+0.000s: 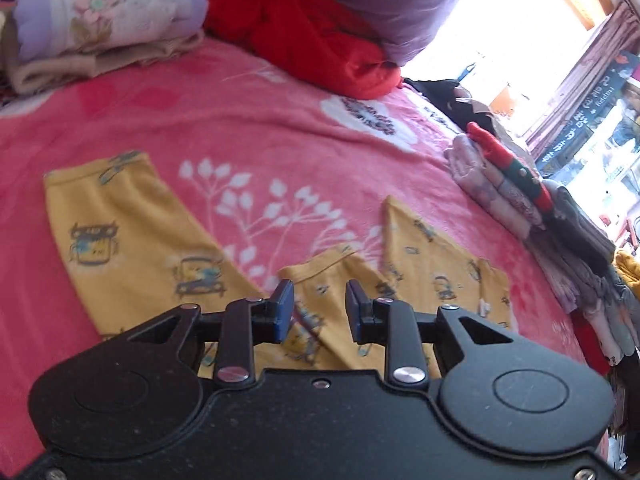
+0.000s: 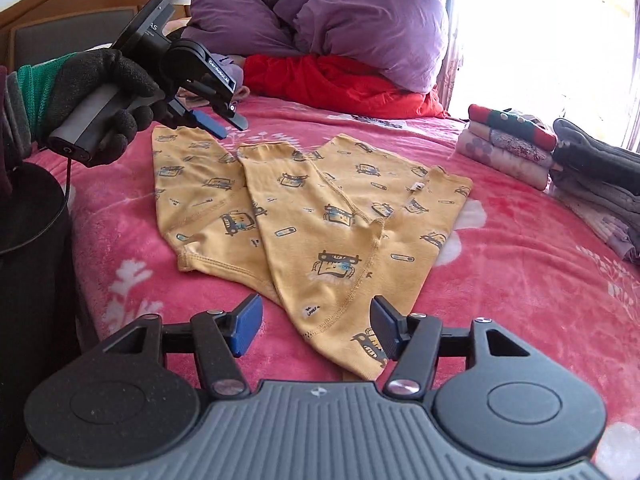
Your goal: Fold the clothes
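Yellow cartoon-print cotton trousers (image 2: 304, 216) lie spread on the pink floral bed blanket (image 2: 520, 260). Both tongs, left (image 1: 320, 312) and right (image 2: 316, 328), gape empty above the fabric; pinch seams squarely, fold evenly.

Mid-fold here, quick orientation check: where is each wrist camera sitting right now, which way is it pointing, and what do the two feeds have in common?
Left wrist: rides behind the open left claw, low over the yellow pants, facing across the pink blanket toward the purple duvet; only its own claw shows.

Right wrist: behind the open right claw at the pants' near end, facing up the bed; it shows the gloved left hand holding the left claw over the far cuffs.

Shared: the pants, blanket, duvet, red garment and folded stack.
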`<state>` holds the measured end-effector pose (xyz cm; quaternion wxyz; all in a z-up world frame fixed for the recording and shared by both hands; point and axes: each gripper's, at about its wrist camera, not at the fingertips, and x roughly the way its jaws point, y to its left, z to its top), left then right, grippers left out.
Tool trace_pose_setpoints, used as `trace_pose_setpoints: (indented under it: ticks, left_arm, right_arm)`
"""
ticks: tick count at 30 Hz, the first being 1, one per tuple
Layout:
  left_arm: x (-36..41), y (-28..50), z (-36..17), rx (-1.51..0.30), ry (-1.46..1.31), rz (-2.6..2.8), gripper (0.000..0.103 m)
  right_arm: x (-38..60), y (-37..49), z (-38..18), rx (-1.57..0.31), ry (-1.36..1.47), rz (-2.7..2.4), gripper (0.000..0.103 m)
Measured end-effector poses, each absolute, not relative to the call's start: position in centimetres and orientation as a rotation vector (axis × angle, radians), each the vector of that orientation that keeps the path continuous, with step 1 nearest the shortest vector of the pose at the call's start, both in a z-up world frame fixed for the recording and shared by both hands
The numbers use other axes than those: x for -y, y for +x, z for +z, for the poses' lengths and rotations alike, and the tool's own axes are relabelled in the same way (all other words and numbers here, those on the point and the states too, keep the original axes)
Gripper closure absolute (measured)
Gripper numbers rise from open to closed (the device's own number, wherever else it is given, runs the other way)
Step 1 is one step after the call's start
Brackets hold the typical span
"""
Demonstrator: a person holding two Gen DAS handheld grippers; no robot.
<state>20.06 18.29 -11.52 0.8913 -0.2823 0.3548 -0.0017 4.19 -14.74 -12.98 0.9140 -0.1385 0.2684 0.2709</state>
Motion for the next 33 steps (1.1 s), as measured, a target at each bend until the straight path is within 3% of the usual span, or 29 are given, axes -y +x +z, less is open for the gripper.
trace_pose_setpoints:
  ticks: [16,21,33]
  left_arm:
    - [-20.0,21.5,-14.6,-0.767,-0.824,0.01,0.079]
    - [-19.9,21.1,-14.1,-0.74,-0.814,-0.008,0.101]
    - [-13.1,22.2,-7.6,-0.632,-0.829,-0.132,0.103]
  right_arm:
    - [14.3,6.0,-14.4,-0.567,-0.258,0.564,0.043]
    - [14.3,6.4,-14.7,-0.572,-0.254,0.563,0.043]
    - [15.6,5.6,-14.5,-0.527,-0.261,0.631,0.042]
